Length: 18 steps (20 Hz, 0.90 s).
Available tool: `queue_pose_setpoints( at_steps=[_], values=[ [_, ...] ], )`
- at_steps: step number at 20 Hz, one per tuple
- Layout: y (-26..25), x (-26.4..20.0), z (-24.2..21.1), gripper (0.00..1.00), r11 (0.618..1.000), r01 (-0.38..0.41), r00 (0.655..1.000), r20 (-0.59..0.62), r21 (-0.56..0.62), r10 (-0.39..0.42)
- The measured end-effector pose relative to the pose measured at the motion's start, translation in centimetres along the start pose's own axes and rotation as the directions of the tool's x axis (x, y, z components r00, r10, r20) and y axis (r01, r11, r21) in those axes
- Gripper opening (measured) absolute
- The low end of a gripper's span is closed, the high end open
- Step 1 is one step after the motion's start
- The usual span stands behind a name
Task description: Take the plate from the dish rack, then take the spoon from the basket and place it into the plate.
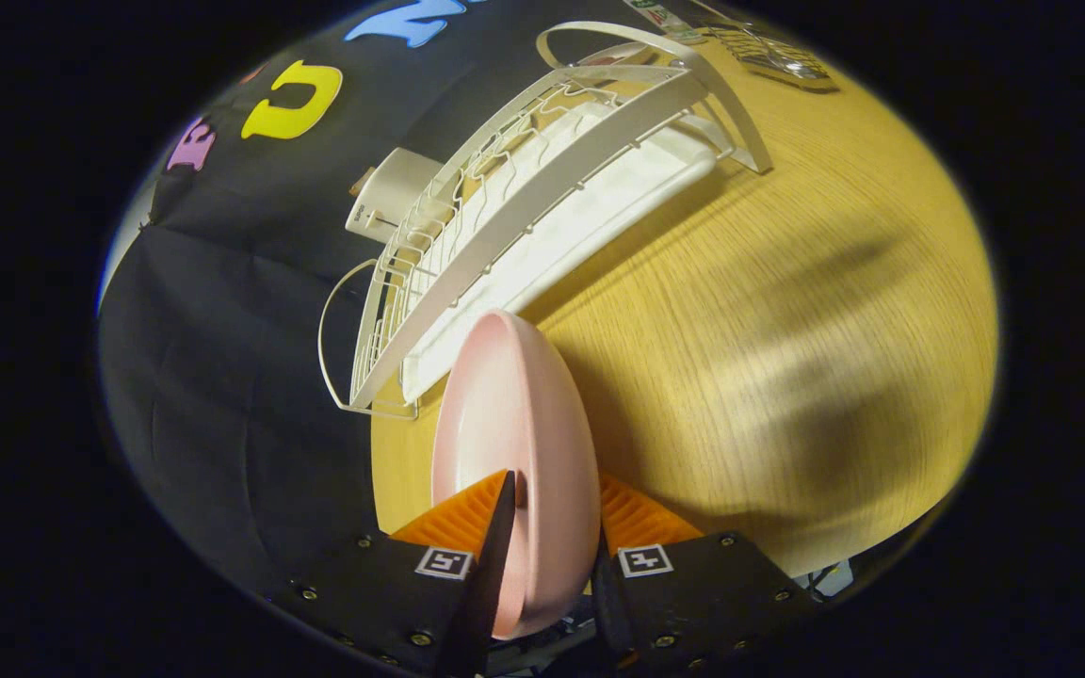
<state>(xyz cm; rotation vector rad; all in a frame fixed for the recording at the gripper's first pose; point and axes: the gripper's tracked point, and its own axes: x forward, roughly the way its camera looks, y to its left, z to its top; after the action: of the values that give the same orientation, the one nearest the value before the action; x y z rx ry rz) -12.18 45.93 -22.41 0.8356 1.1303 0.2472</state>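
Gripper [542, 527]: fingers clamped on the plate's rim, one each side.
Plate [514, 414]: pink, held edge-on (clear of the rack).
Dish rack [542, 188]: white wire, just beyond, on the counter [787, 330].

A light wooden tabletop [787, 311] with fine grain fills the booth floor; soft shadows fall across it; a black cloth wall [222, 377] hangs creased just behind its edge.

the white dish rack [542, 198] is standing just beyond the pink plate [514, 443] that the gripper [552, 513] is clamping, blocking that way. right of the dish rack, bare wooden tabletop [787, 311] is lying open; a wire basket [773, 52] is sitting far past the dish rack.
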Motion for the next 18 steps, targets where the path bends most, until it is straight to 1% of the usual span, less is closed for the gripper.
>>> queue_pose_setpoints(
  at_steps=[2,3,4,5,6,8,11,15,18],
  values=[
    [-0.3,-0.6,0.1,0.42,1.0,0.019,1.0,0.004,-0.023,-0.019],
    [0.8,-1.2,0.5,0.42,1.0,-0.026,0.999,0.027,-0.018,0.026],
    [1.6,-1.5,1.5,0.6,0.999,-0.04,0.998,0.057,-0.018,0.041],
    [0.4,-1.2,1.7,0.79,0.999,0.019,0.997,0.072,-0.039,-0.016],
    [-0.4,-1.6,1.8,0.98,0.997,0.052,0.996,0.074,-0.061,-0.047],
    [-0.6,-2.7,1.9,0.98,0.992,0.077,0.994,0.087,-0.104,-0.069],
    [-0.6,-4.5,3.5,0.98,0.98,0.104,0.986,0.148,-0.171,-0.079],
    [-0.1,-8.0,8.3,0.98,0.959,0.157,0.957,0.277,-0.238,-0.088],
    [0.5,-10.6,12.9,0.98,0.943,0.197,0.924,0.372,-0.27,-0.087]
  ],
)
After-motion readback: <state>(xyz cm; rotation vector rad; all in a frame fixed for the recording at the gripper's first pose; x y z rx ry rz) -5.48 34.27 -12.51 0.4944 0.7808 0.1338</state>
